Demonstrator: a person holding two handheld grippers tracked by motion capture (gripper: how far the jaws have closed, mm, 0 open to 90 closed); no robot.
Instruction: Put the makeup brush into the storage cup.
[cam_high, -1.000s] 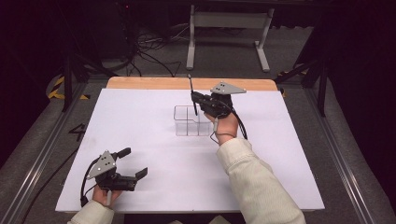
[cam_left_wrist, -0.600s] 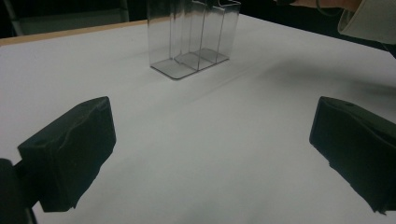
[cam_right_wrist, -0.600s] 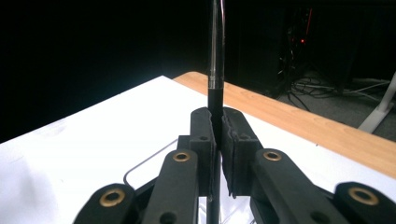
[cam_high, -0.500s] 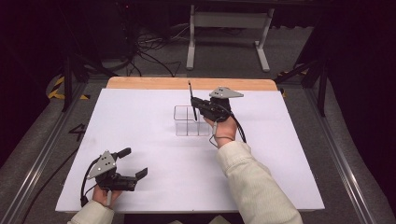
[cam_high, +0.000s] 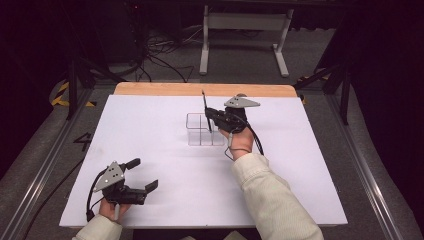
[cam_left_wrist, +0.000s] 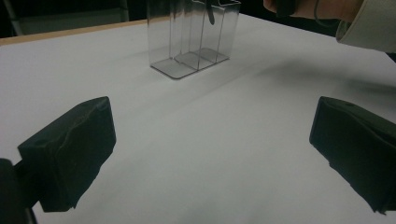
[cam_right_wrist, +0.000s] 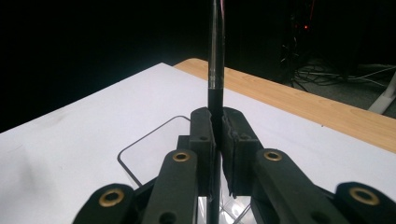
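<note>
We hold a two-jaw gripper in each hand over a white surface (cam_high: 165, 150) with a wooden strip along its far edge. Our right gripper (cam_high: 212, 116) sits at the far middle of the surface, right at a clear plastic holder (cam_high: 200, 131) divided into compartments. Its jaws are pressed tight on a thin dark pen (cam_high: 205, 102), which stands close to upright, its upper end rising above the jaws and its lower end going down into the holder. In the right gripper view the two black jaws meet around the pen (cam_right_wrist: 215, 56) with no gap showing beside it, the shaft runs straight up out of the top of the frame, and the rounded rim of the holder (cam_right_wrist: 140, 149) lies just beneath the jaws. Which compartment the pen's lower end is in we cannot tell. In the left gripper view the holder (cam_left_wrist: 187, 42) stands upright on the surface with its inner walls visible, a dark tip of the pen (cam_left_wrist: 211, 14) shows inside its right-hand part, and our right hand (cam_left_wrist: 322, 9) with a pale sleeve is above and beside it.

Our left gripper (cam_high: 142, 177) rests low near the front left corner of the surface, well apart from the holder. Its jaws stand wide with nothing between them; in its own view the two black pads sit at opposite edges with bare white surface (cam_left_wrist: 210, 154) in the gap
</note>
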